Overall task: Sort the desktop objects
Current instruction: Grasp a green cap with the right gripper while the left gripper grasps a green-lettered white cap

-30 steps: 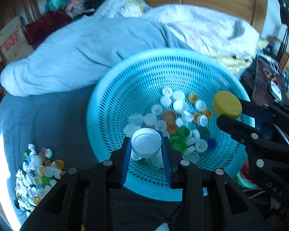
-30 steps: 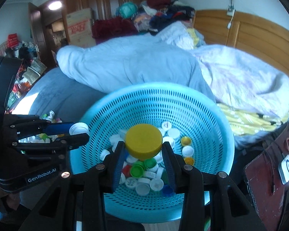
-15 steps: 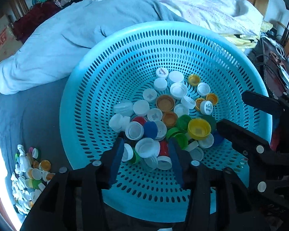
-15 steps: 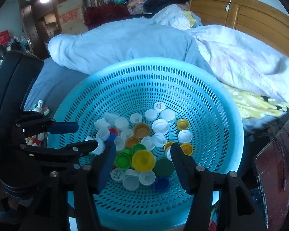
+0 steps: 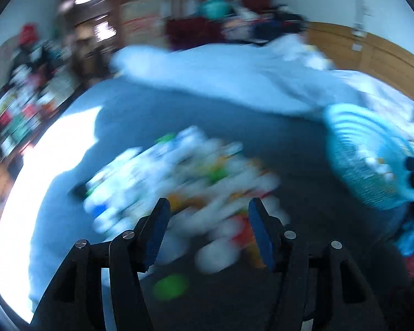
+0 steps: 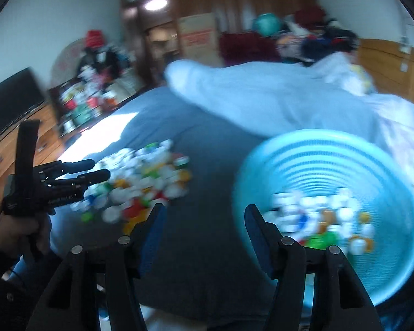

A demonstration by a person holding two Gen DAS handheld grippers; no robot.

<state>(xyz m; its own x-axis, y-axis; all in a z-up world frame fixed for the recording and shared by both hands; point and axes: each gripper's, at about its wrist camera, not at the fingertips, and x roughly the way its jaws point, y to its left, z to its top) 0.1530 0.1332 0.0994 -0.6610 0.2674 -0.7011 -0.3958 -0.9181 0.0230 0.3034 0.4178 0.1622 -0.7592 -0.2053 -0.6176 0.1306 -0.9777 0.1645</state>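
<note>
- Progress: I judge the sort well under way but far from finished. The blue basket (image 6: 328, 209) holds a modest layer of bottle caps in its bottom.
- Remaining: a large mixed pile of caps (image 6: 140, 182) lies on the grey bed cover (image 6: 207, 220), well apart from the basket and to its left in the right wrist view. A single green cap (image 5: 169, 287) lies just beside the pile, nearer my left gripper.
- Left gripper (image 5: 208, 226): released and empty, with its jaws having just been opening. Nothing sits between its pads; it hangs over the near edge of the pile, which is blurred in the left wrist view.
- Right gripper (image 6: 202, 229): released and empty, jaws parted over bare bed cover between pile and basket.
- Next step, as I judge it: both grippers need a fresh cap from the pile.
- Limitation: motion blur prevents counting caps or telling whether they are being separated by colour.
</note>
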